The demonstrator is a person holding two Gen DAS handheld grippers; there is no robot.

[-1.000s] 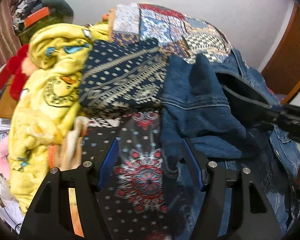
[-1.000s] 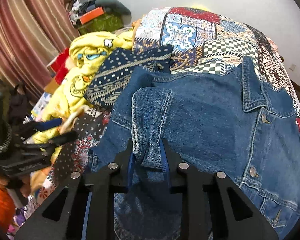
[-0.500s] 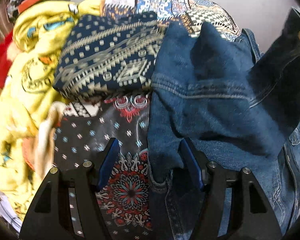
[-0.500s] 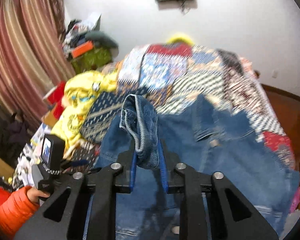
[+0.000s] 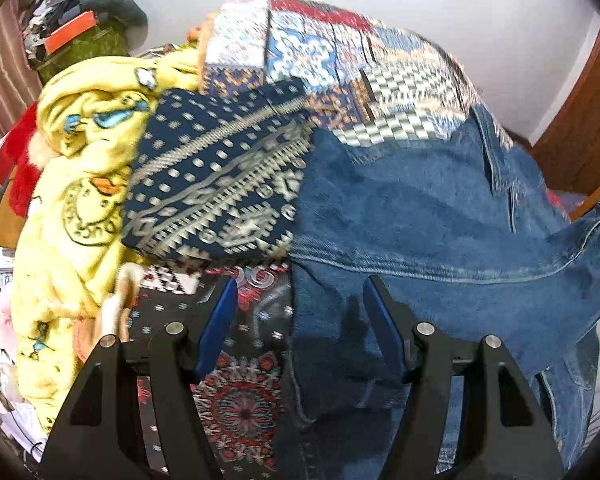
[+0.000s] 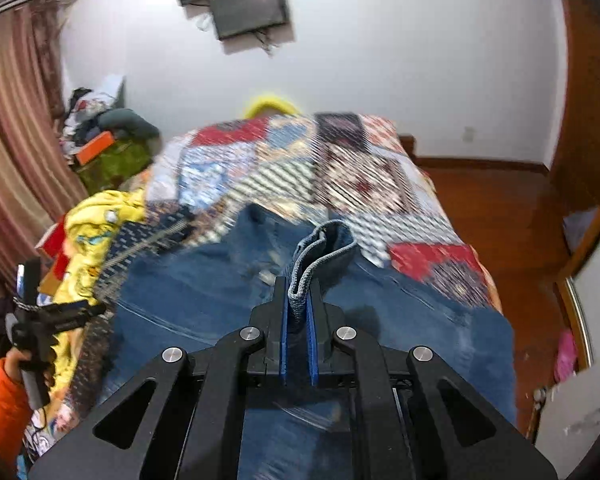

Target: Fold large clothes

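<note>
Where left view misses it, right gripper [image 6: 299, 300] pinches cuff [image 6: 320, 254].

We see a blue denim jacket [image 5: 420, 216], a navy cloth [image 5: 220, 184] with pale geometric print, a yellow cartoon blanket [image 5: 80, 184], and a multicoloured patchwork bedspread [image 6: 340, 176].

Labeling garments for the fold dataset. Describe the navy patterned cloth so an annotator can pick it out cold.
Start at the bed with the patchwork quilt. On its near left part, the navy patterned cloth lies folded between the yellow cartoon blanket and the denim jacket. Only it has cream dots and geometric bands on dark blue.
</note>
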